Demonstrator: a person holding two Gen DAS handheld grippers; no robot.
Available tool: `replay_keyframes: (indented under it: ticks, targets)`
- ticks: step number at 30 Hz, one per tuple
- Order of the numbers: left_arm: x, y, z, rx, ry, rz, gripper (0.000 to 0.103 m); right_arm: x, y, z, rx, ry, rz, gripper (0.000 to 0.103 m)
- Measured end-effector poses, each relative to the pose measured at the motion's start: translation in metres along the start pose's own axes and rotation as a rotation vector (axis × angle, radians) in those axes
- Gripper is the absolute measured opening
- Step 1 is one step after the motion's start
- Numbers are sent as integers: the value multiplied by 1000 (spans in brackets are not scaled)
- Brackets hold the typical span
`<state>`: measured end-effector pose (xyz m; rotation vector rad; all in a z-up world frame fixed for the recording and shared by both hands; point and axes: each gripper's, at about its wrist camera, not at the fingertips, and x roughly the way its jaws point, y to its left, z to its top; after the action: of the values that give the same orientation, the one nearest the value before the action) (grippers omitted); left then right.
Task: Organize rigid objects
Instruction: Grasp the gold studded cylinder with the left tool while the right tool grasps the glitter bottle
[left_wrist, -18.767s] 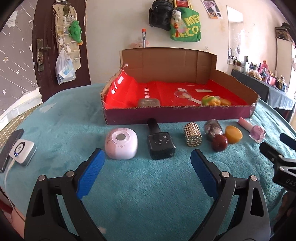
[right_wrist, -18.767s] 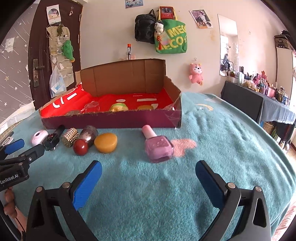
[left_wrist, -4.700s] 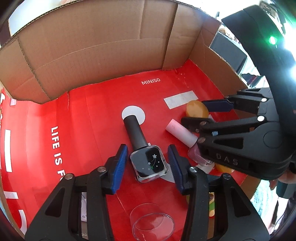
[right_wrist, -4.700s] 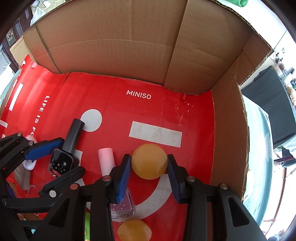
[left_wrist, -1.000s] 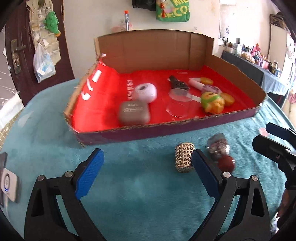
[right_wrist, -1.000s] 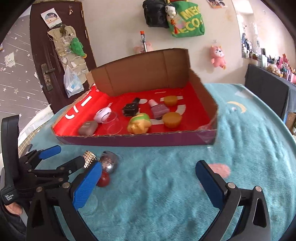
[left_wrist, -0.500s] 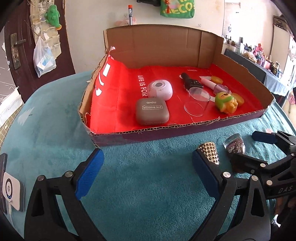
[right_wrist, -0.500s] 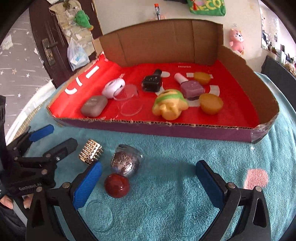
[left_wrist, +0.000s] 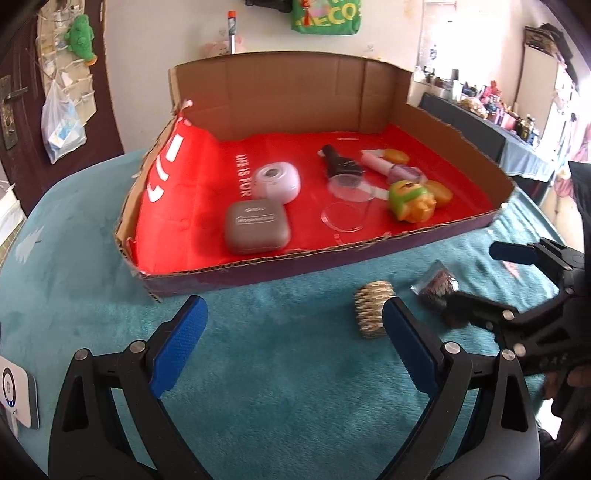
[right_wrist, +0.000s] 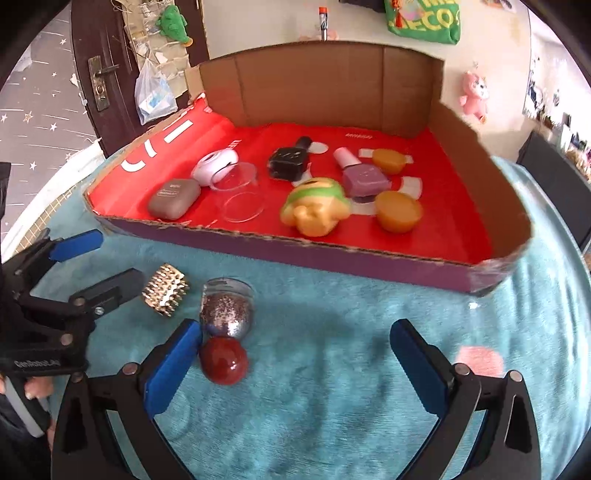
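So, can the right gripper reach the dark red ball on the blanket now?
Probably yes. The right gripper is open, the red ball lies beside its left finger, and only the glitter jar crowds it.

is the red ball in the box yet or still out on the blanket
Out. The red ball lies on the teal blanket in front of the box, beside the glitter ball.

Left gripper (left_wrist: 293, 343): jaws spread wide, nothing between them — held low over the surface, pointing forward.
Left gripper fingers (left_wrist: 180, 345): blue pads, facing inward.
Right gripper (right_wrist: 295, 369): jaws spread wide, empty — tilted downward.
Right gripper fingers (right_wrist: 419, 367): blue pads, well apart.
Hand (right_wrist: 35, 387): wrapped around the left gripper's handle.
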<state>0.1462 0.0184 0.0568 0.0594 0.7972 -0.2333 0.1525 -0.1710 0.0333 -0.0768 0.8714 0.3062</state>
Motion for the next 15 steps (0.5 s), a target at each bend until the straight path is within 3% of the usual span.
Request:
replay_keyframes:
  ticks: [4,8,14,15]
  targets:
    - [0,-10,2,22,2,-44,97,-3,-8,1,-14,-17,19,103]
    - [8,-19,0,60,31,-44,95,4,-14,-1,3,21,126,99]
    - [16,-25,2,69,53,-56,74,7,-6,-1,-36,19,164,94]
    - [17,-26,2,69,58,-60,66,8,-3,0,-49,21,168,91]
